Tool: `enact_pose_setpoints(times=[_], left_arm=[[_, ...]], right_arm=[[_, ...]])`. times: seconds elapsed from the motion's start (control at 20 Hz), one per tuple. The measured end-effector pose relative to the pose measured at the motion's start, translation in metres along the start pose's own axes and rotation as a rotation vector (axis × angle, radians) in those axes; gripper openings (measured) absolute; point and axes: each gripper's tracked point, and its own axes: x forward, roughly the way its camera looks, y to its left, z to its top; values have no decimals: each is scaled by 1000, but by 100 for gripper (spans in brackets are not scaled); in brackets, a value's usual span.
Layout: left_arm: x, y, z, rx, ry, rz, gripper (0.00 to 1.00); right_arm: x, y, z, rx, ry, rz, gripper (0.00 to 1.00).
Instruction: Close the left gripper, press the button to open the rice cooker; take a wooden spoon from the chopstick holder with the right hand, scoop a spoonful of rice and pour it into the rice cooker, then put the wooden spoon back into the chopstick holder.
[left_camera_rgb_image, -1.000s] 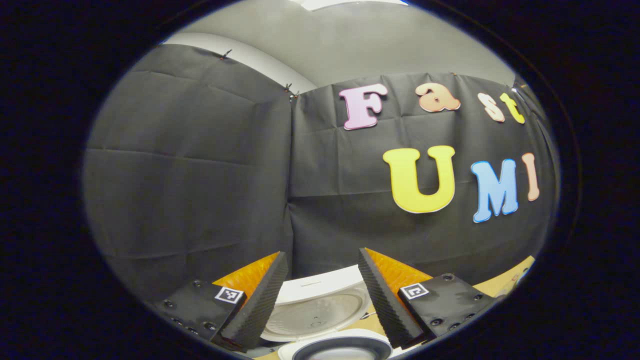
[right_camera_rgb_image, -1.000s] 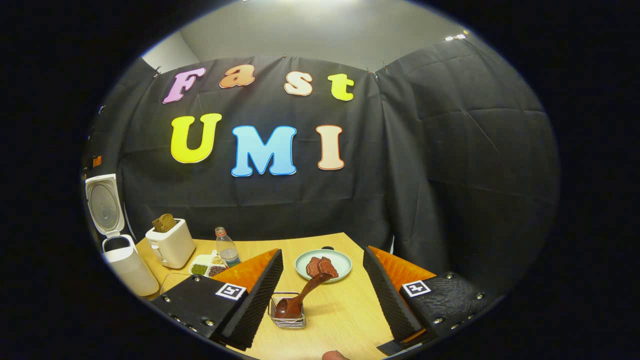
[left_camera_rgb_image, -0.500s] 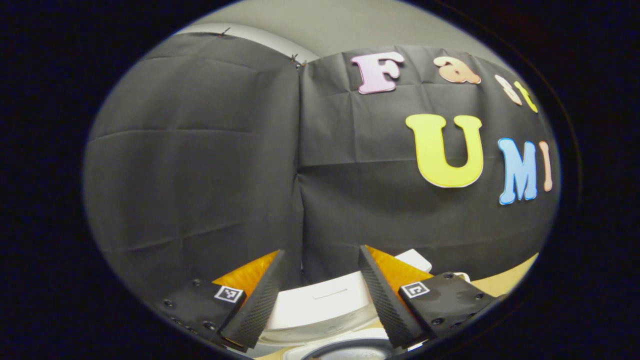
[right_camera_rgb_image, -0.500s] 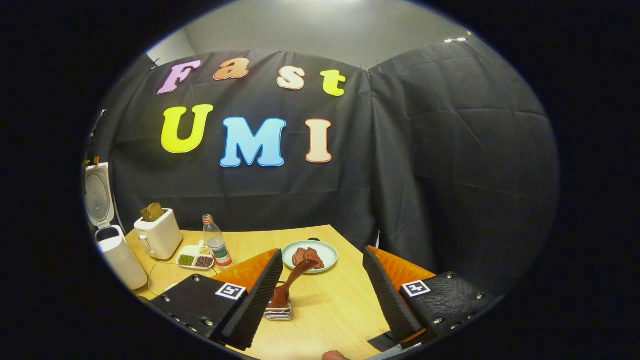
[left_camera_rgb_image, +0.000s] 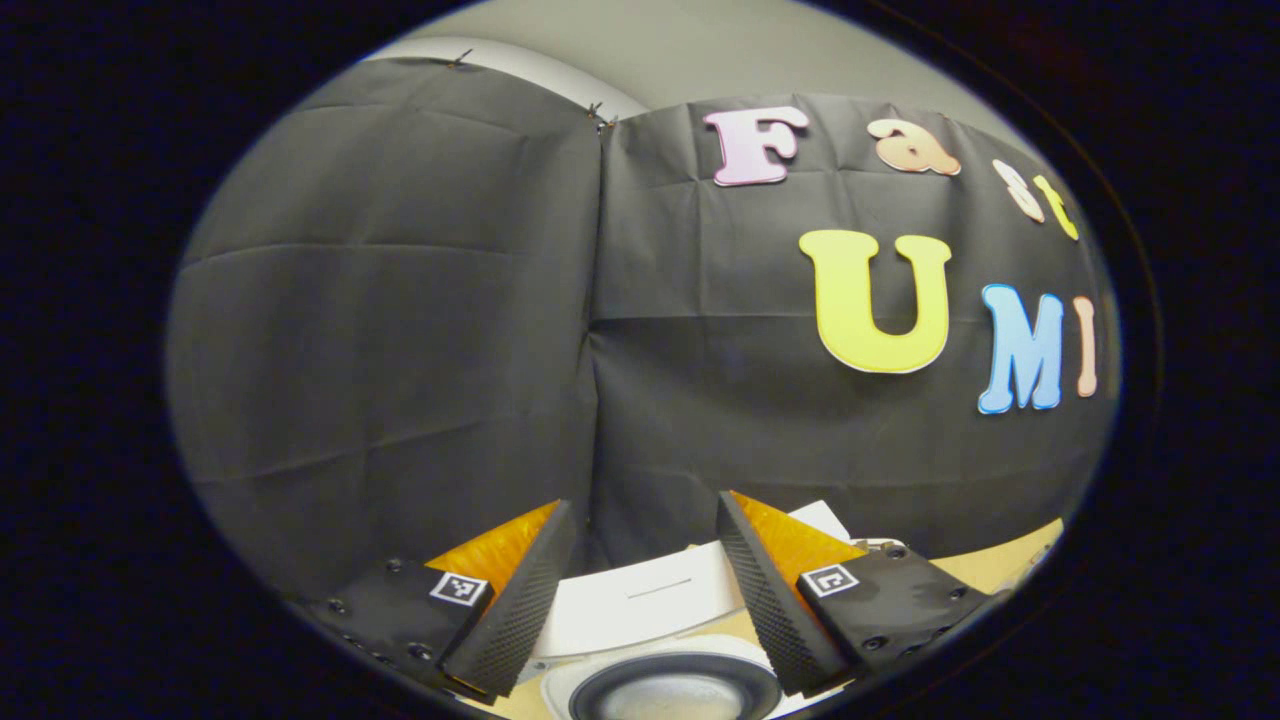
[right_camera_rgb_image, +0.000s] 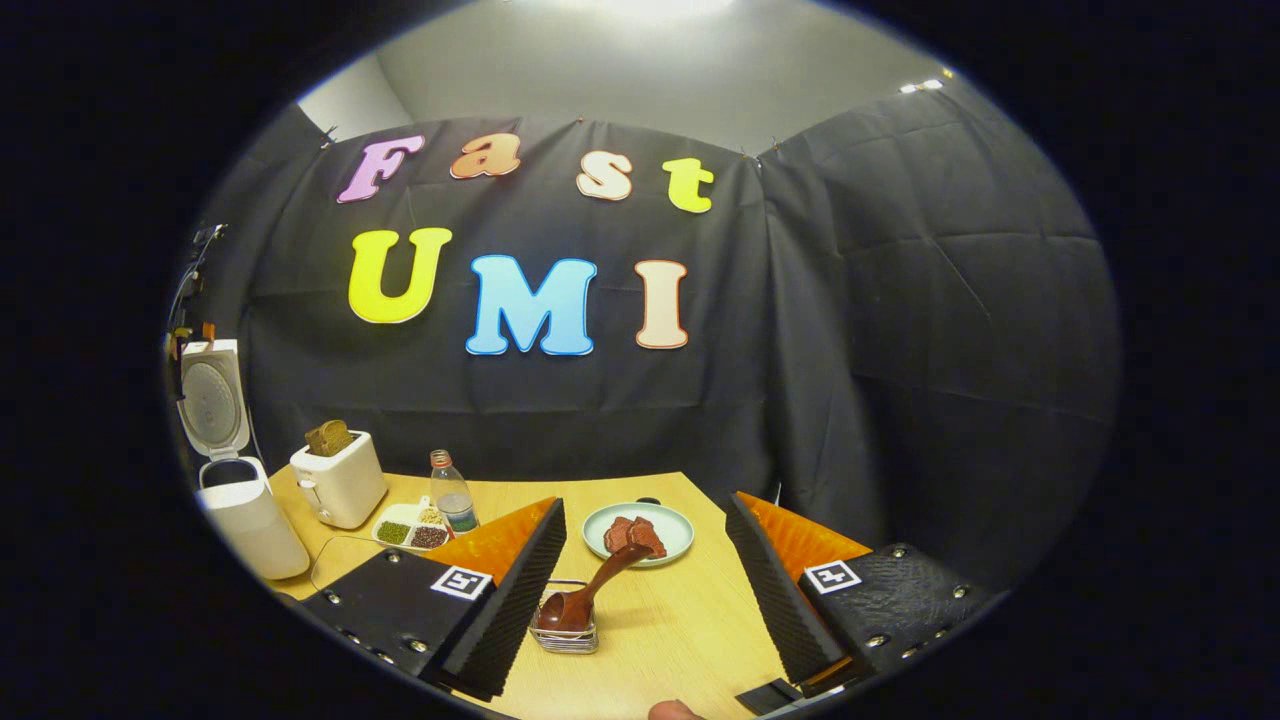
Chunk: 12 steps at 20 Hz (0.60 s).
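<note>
Right gripper (right_camera_rgb_image: 640, 600) hangs over the wooden table (right_camera_rgb_image: 690, 640) w/ jaws wide apart, nothing btwn them, lined up on the wooden spoon (right_camera_rgb_image: 590, 590). The spoon sits bowl-down in the small wire chopstick holder (right_camera_rgb_image: 566, 637), handle leaning up and away toward the plate (right_camera_rgb_image: 676, 532) of reddish food. Looks light and rigid, smooth dark finish, so prob a bit slick; best grab is mid-handle above the holder rim, fingers square across the shaft so it doesn't twist when scooping. The holder looks light too and could tip or drag if the spoon is pulled sideways, so a straight lift seems safer. The rice cooker (right_camera_rgb_image: 245, 510) stands at the table's far left, lid already up, beside the toaster (right_camera_rgb_image: 340, 480), a water bottle (right_camera_rgb_image: 453, 500) and a divided tray of grains (right_camera_rgb_image: 405, 528). Left gripper (left_camera_rgb_image: 635, 600) is open as well, holding nothing, hovering just above the cooker's open pot (left_camera_rgb_image: 665, 690) w/ the raised lid (left_camera_rgb_image: 640, 605) behind.
</note>
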Motion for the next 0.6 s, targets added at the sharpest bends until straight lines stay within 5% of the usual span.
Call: enact_pose_setpoints(times=[0.6], left_arm=[[-30,-12,-30,33,74,-3,98]], right_arm=[[24,-35,4,-19,-19,88,98]])
